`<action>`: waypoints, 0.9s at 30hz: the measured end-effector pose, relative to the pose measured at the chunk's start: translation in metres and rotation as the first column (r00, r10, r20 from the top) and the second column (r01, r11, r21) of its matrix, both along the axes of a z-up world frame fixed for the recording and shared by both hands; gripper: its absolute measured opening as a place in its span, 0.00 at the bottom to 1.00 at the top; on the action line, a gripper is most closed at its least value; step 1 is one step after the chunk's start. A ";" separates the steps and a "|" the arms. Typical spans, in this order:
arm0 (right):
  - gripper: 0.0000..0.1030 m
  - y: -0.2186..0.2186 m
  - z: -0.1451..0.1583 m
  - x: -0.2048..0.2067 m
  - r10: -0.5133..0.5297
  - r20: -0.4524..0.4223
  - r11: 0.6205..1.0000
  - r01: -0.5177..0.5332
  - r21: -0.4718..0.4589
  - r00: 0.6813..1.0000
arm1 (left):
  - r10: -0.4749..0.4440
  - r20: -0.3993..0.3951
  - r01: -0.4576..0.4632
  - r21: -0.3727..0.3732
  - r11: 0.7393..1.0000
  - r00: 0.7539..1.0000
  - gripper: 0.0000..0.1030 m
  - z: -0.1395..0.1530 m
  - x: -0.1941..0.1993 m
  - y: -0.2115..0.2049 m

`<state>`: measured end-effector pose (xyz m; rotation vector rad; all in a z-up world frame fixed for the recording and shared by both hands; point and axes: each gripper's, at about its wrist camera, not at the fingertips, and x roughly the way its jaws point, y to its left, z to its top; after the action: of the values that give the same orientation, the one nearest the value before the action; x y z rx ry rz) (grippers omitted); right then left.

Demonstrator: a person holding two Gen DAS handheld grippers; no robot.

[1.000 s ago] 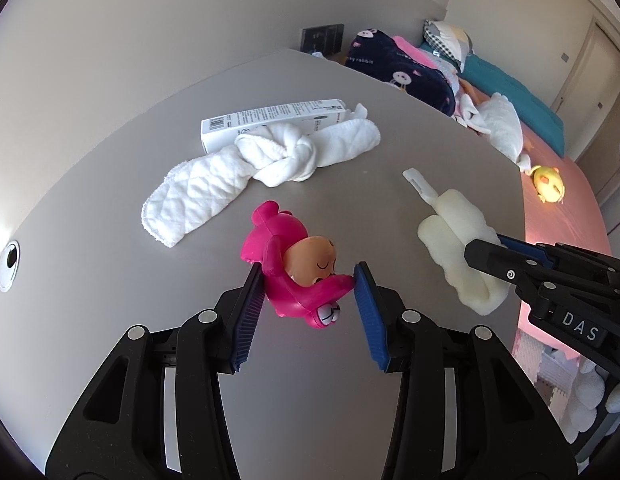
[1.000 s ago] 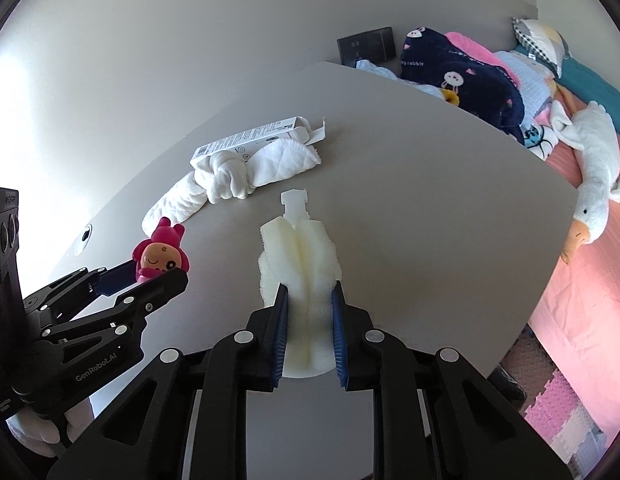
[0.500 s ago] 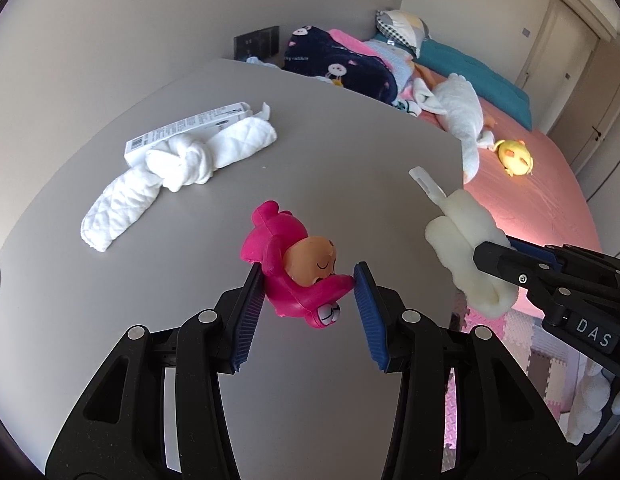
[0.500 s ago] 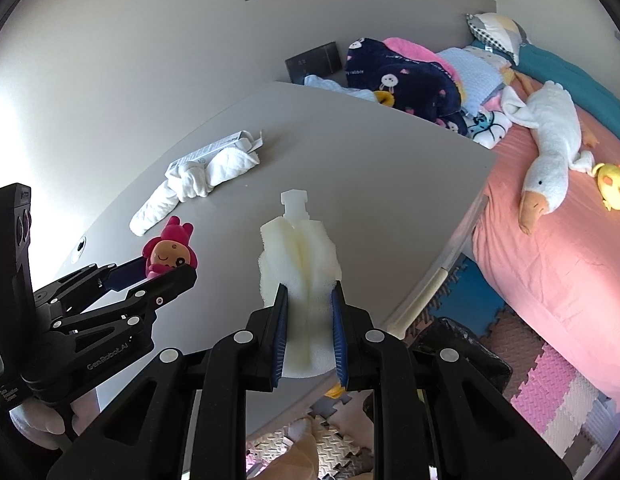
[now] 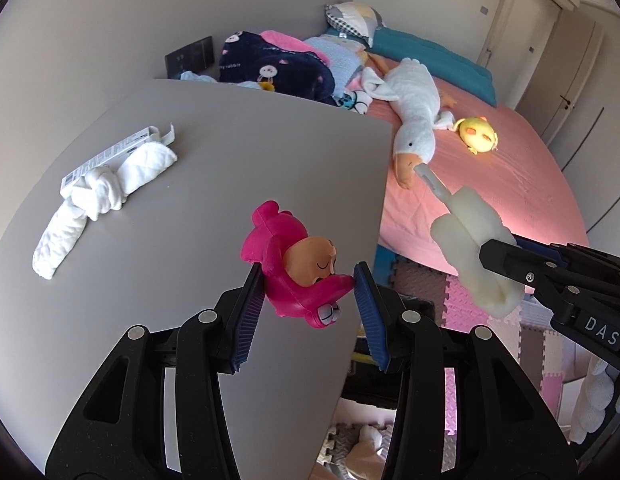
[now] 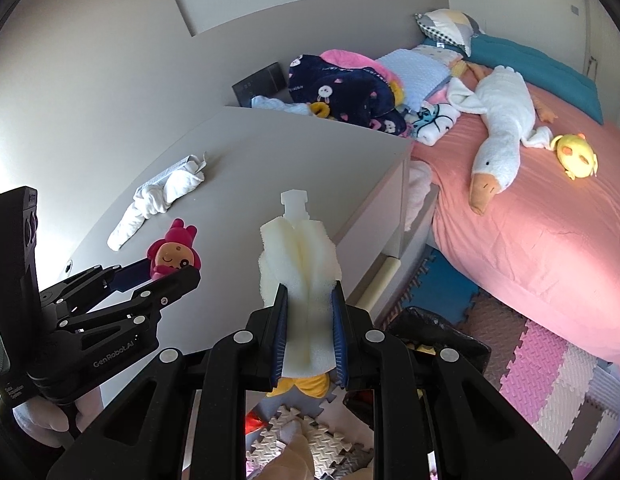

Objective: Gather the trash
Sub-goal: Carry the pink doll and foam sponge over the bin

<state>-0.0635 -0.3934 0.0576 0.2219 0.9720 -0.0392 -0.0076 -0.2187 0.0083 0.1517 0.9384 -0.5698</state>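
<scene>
My left gripper (image 5: 308, 280) is shut on a pink toy figure (image 5: 294, 264) with an orange face, held in the air above the grey table's (image 5: 230, 152) right edge. In the right wrist view the same toy (image 6: 172, 254) shows at the left, clamped in that gripper. My right gripper (image 6: 308, 308) is shut on a cream foam piece (image 6: 298, 264) with a small tab on top, carried past the table edge. From the left wrist view the foam (image 5: 470, 232) hangs at the right. A dark bag or bin (image 6: 442, 332) sits on the floor below, partly hidden.
A knotted white cloth (image 5: 106, 188) and a white carton (image 5: 110, 152) lie on the table's left side. The pink bed (image 6: 550, 232) holds a white goose plush (image 6: 498, 128), a yellow plush (image 6: 576, 156) and piled blankets (image 6: 346, 88). Foam mats (image 6: 550, 380) cover the floor.
Both grippers have swung right with their loads, from over the table's middle to its right edge and beyond. The cloth and carton have slid left in view. Floor and bin now show below.
</scene>
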 end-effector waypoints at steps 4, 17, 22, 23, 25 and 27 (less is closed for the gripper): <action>0.21 -0.020 0.004 -0.013 -0.043 0.010 0.999 0.043 0.001 0.999 | -0.039 0.003 0.039 0.004 0.999 0.999 0.44 0.001 -0.006 -0.020; 0.21 -0.077 0.010 -0.048 -0.173 0.037 0.985 0.173 0.009 0.984 | -0.154 0.014 0.154 0.019 0.988 0.988 0.44 0.004 -0.021 -0.076; 0.21 -0.093 0.012 -0.061 -0.218 0.045 0.976 0.218 0.011 0.975 | -0.205 0.017 0.205 0.021 0.979 0.979 0.44 0.006 -0.031 -0.096; 0.21 -0.096 0.013 -0.064 -0.226 0.045 0.974 0.226 0.010 0.973 | -0.216 0.017 0.216 0.021 0.976 0.976 0.44 0.006 -0.033 -0.099; 0.21 -0.102 0.014 -0.069 -0.242 0.046 0.970 0.242 0.008 0.969 | -0.239 0.016 0.238 0.021 0.971 0.971 0.44 0.006 -0.037 -0.107; 0.21 -0.107 0.014 -0.074 -0.260 0.047 0.966 0.260 0.007 0.965 | -0.261 0.016 0.260 0.022 0.965 0.965 0.44 0.006 -0.041 -0.116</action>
<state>-0.1370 -0.5009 0.0719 0.3490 0.8904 -0.2727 -0.0487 -0.3346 0.0140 0.3008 0.9125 -0.8011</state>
